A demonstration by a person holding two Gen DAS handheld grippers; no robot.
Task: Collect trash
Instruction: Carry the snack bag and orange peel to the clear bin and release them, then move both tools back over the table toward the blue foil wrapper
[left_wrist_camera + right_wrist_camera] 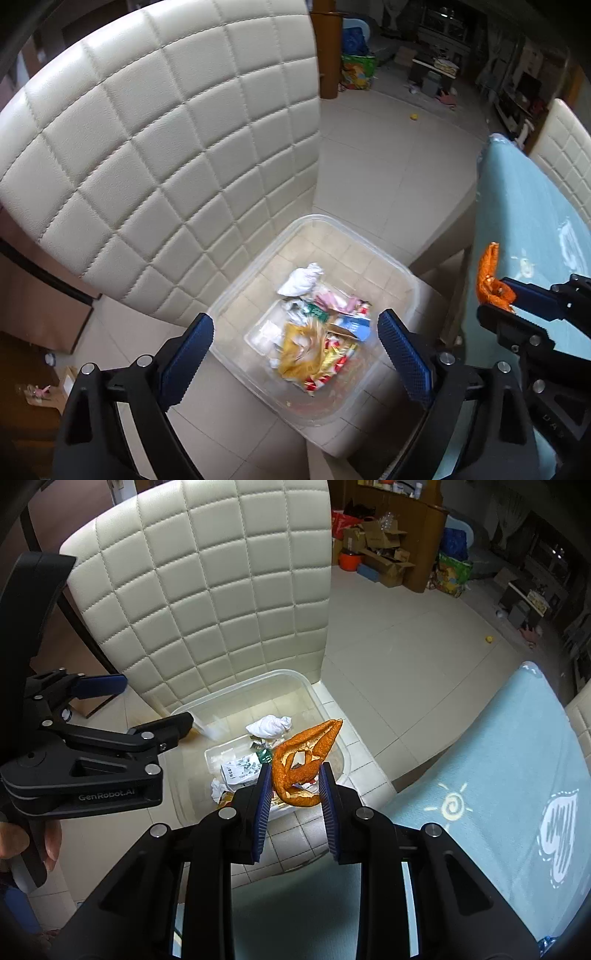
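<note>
Above the clear bin (391, 266) (on a chair), left hand-held gripper (295, 354) gapes empty; right hand-held gripper (293, 786) pinches orange peel (306, 760).

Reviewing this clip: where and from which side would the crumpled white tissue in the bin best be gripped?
Probably the crumpled white tissue by its bunched middle, coming straight down from above: it lies exposed at the far edge of the trash pile, and the clear bin's walls block any sideways approach.

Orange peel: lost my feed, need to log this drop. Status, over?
Left gripper open, empty, over the clear plastic bin. Right gripper shut on orange peel, above the bin. Nothing in the way.
</note>
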